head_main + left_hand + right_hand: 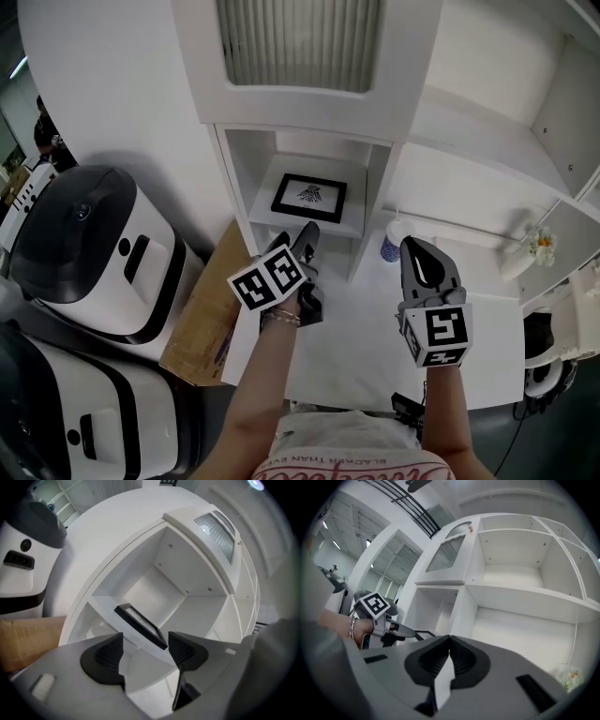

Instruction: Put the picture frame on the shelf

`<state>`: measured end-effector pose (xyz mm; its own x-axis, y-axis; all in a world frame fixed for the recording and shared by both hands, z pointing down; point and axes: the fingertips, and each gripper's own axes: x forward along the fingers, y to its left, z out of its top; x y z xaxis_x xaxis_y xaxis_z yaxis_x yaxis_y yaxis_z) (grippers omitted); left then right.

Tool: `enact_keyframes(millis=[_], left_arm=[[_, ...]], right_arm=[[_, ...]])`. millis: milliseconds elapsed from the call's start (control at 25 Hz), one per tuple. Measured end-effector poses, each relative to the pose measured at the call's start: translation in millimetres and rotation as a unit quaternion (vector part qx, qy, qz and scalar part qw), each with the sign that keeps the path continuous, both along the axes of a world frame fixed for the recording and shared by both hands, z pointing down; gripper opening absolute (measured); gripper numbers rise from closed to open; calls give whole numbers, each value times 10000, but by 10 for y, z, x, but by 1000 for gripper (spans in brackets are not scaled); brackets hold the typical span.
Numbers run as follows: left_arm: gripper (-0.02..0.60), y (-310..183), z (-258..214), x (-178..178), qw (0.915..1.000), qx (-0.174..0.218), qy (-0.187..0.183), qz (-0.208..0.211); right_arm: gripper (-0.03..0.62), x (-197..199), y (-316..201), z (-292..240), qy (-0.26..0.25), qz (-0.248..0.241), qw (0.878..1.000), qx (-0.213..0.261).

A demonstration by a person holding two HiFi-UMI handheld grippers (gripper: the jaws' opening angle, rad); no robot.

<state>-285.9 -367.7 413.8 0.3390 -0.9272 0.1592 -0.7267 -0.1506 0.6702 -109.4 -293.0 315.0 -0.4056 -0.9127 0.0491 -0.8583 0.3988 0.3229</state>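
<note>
Though small, shirt print [323, 459] "BLACKER THAN"; picture frame [309, 197] on shelf [267, 217].

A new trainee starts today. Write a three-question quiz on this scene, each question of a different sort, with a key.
1. True or false: the frame rests on the shelf, and the left gripper does not hold it.
2. Choose one: the jaws of the right gripper are A) wide apart, B) together with nothing between them, C) closed on the frame.
3. Fill in: the flat brown thing on the floor left of the shelf unit is ____.

Key: 1 true; 2 B; 3 cardboard.
</note>
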Motion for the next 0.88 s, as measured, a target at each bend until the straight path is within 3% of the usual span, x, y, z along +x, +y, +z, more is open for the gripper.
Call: enact_keyframes(millis=[160, 280, 400, 560, 880], left_arm=[[285, 156, -162, 7, 9975, 258, -664, -4], [285, 238, -385, -9, 9898, 658, -1260, -65], [285, 332, -675, 57, 9752, 1254, -1824, -70], [285, 519, -1020, 188, 9485, 1990, -2464, -67], [265, 821, -1351, 263, 9177, 2656, -2949, -182]], right_arm=[[8, -5, 85, -30, -29, -5, 10000, 29], [8, -2, 139, -108, -134, -24, 9999, 102], [7, 33, 200, -186, -308, -58, 9994, 119], [7, 87, 254, -253, -465, -64, 9988, 145], [6, 147, 336, -409, -656, -193, 9974, 210]])
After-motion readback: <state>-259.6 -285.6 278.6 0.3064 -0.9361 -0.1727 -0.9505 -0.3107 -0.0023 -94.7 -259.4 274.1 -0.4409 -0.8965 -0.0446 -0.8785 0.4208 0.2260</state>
